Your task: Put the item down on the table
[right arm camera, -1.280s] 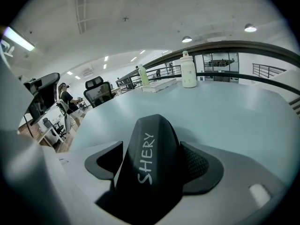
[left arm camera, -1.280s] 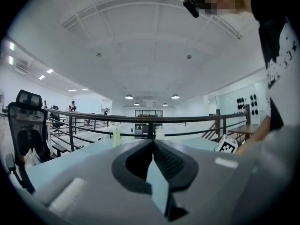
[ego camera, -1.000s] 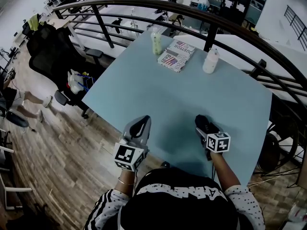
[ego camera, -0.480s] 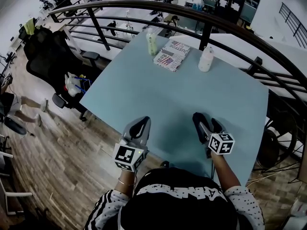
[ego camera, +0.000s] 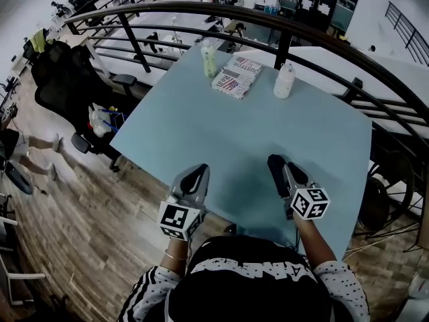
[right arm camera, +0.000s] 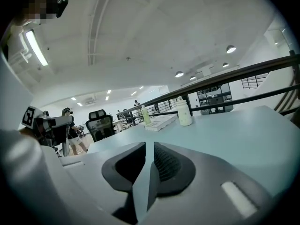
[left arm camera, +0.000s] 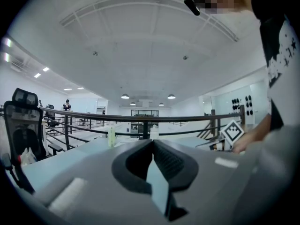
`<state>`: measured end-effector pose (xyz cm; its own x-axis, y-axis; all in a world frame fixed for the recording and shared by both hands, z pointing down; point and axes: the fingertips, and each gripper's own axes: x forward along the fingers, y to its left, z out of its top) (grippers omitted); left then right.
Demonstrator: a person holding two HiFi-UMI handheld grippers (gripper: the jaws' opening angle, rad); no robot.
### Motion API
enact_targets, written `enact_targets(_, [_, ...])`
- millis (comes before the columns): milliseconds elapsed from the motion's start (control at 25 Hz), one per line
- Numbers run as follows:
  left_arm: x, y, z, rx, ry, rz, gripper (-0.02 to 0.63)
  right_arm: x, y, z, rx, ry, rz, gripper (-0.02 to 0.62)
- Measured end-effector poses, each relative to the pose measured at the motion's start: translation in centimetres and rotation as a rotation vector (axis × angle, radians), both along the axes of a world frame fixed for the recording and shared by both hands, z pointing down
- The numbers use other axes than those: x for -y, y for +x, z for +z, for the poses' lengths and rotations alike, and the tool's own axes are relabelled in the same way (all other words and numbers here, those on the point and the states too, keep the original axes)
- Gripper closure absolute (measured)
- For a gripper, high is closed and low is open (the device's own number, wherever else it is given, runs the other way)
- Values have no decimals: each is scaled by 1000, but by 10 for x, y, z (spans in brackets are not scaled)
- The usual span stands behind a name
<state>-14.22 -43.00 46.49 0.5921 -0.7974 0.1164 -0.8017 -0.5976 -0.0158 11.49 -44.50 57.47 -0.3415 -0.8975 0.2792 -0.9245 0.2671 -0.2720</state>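
A light blue table [ego camera: 255,126] is seen from above, with a wooden floor [ego camera: 87,220] to its left and a dark curved railing [ego camera: 201,9] behind its far edge. Two grippers are held side by side over the near edge of the table, both pointed toward the far side. The left gripper [ego camera: 196,172] is kept over the table's near left edge; its jaws are pressed together at the tips and nothing is held between them. The jaws of the right gripper [ego camera: 276,161] have just been closing and are brought together too, with nothing caught between them.

Three things are set on the far part of the table, well apart from both grippers: a pale green bottle [ego camera: 210,58] standing upright, a flat printed packet [ego camera: 236,76] laid just beside it, and a white bottle [ego camera: 284,80] standing upright to the right of the packet. Which of them is the task's item cannot be told, but all three are resting on the tabletop. A black office chair [ego camera: 64,79] is parked on the floor at the left.
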Motion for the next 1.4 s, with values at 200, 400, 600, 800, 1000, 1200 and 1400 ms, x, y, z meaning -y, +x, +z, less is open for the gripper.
enact_targets(200, [-4,-5,3,1,-5,2,606,-7,-10,-16,21,44,-11,591])
enact_targets(400, [-5,-7,5,2,-6,7,606,-11,-21,-34,23,88,-44,591])
enact_targets(600, [-3,-6,6,16,-1,18,606,-13,-26,-48,35,115,-51,591])
enact_targets(800, [-3,-7,6,14,-3,24,606,-15,-25,-56,13,140,-35,592])
enact_targets(1000, [-3,-5,6,11,1,24,606,-17,-20,-60,19,153,-28,592])
enact_targets(1200, [-5,-4,8,10,-4,25,606,-19,-20,-60,17,150,-29,592])
enact_targets(1400, [-6,-5,6,10,2,18,606,-20,-22,-60,15,147,-39,592])
